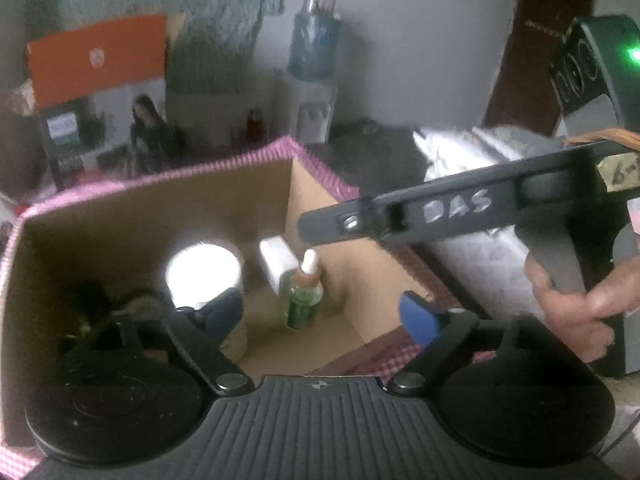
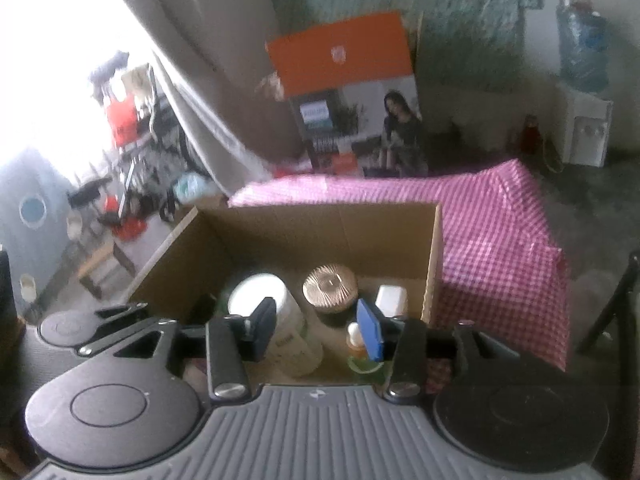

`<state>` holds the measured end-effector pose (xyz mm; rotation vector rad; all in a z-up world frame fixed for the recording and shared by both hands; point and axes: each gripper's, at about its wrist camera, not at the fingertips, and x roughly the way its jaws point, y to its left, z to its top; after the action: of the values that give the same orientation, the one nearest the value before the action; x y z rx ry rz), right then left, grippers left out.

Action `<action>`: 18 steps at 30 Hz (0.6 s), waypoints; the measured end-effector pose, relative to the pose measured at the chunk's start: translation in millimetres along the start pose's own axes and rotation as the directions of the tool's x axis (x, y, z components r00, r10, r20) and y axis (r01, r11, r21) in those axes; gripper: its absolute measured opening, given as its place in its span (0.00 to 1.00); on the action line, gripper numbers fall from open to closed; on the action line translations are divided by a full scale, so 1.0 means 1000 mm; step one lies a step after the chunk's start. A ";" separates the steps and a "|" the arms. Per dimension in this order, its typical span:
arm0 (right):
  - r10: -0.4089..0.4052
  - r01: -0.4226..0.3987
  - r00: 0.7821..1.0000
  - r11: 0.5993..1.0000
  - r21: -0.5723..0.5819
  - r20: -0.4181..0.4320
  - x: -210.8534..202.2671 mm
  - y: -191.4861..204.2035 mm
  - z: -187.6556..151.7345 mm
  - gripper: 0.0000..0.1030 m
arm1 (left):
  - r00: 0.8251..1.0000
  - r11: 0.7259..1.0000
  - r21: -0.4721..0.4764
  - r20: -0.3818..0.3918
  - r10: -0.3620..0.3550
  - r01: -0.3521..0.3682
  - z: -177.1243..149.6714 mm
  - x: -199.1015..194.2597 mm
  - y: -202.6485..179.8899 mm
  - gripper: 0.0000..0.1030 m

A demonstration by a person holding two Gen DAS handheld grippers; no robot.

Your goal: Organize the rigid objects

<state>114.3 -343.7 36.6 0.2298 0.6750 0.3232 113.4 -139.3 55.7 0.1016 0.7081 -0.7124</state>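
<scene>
1. A cardboard box (image 2: pixel 320 228) stood on a pink checked cloth (image 2: pixel 492 236), open at the top.
2. The box held several items: a white jar (image 2: pixel 260 292), a ribbed copper-topped jar (image 2: pixel 330 284), a small white block (image 2: pixel 390 298) and a green dropper bottle (image 1: pixel 302 298).
3. In the left wrist view, the dropper bottle stood upright near the box's right wall, just in front of the white block. A dark object at the box's left side was too blurred to identify.
4. The left gripper (image 1: pixel 324 316) hovered over the near edge of the box. Its blue-padded fingers (image 1: pixel 418 318) were spread wide apart and held nothing.
5. The right gripper (image 2: pixel 316 330) was above the near part of the box, pointing down into it. Its fingers (image 2: pixel 370 330) were also apart and empty, with the white jar and the dropper bottle visible between them below.
6. In the left wrist view, the right gripper's black body crossed the upper right, marked with pale letters, and the right hand (image 1: pixel 580 308) gripped its handle.
7. Behind the table stood an orange-topped carton (image 2: pixel 352 92) and a water dispenser (image 2: pixel 584 124).
</scene>
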 end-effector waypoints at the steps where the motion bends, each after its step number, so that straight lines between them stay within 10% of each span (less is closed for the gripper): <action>1: 0.001 -0.002 1.000 1.000 0.007 0.026 -0.009 0.003 -0.001 0.55 | 1.000 1.000 0.000 0.019 0.011 -0.011 -0.002 -0.009 0.000 0.95; 9: -0.077 0.065 0.969 0.996 0.058 0.233 -0.070 0.028 -0.022 1.00 | 0.974 0.980 -0.057 0.111 0.197 -0.191 -0.011 -0.065 0.011 1.00; 18: -0.281 0.262 0.927 0.959 0.105 0.249 -0.067 0.055 -0.063 1.00 | 0.884 0.883 -0.079 0.038 0.466 -0.462 -0.021 -0.053 0.023 1.00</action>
<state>12.6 -310.1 43.9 0.2379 0.4480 0.0007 87.6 -85.4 69.7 0.1816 0.6213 -0.2278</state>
